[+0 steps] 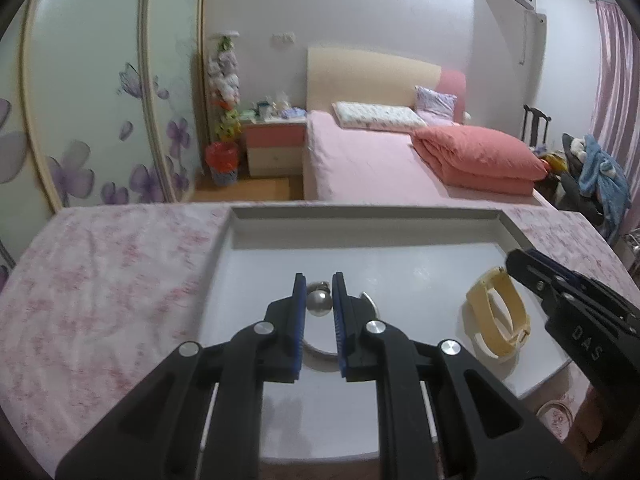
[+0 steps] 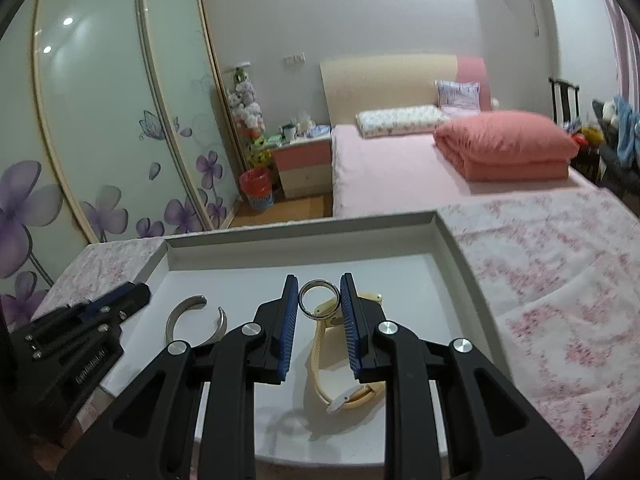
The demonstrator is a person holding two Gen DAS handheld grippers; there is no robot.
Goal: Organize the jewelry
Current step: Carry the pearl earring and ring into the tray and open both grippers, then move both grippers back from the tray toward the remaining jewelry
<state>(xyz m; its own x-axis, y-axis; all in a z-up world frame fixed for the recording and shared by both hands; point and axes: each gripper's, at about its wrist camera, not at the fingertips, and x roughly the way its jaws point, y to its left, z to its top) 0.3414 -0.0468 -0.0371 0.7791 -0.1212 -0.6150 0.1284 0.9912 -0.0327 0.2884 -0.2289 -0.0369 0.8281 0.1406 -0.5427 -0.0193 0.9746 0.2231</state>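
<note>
**Two grippers over a white tray, each clamped on a small piece of metal**

The left gripper [image 1: 318,294] has its ribbed blue pads pressed against a small shiny metal ball [image 1: 319,301], round and mirror-smooth, with a second rounded bit just behind it. The right gripper [image 2: 320,294] pinches a plain polished steel ring [image 2: 319,299] by its edges, so the ring stands upright between the pads.

Both hover above a shallow white tray [image 1: 404,226] with a low matte rim and a glossy floor. On that floor, seen from the right wrist, an open silver bangle [image 2: 180,316] lies at about 9 o'clock from the ring: a curved C-shaped band with a gap at the top. Directly under the right gripper, toward 6 o'clock, lies a pale yellow watch strap [image 2: 330,364], soft and rubbery, looped on its side with a white clasp end. From the left wrist the same strap sits at 3 o'clock from the ball, just beside the other gripper's tip.

The tray rests on a table covered with a wrinkled white cloth [image 1: 100,280] mottled with pink print. Beyond, at 12 o'clock, is a bed [image 1: 360,160] with a pink sheet, a folded coral quilt [image 1: 480,156] and a cream headboard. Frosted wardrobe doors [image 2: 100,120] with purple flowers fill the 10 o'clock side.
</note>
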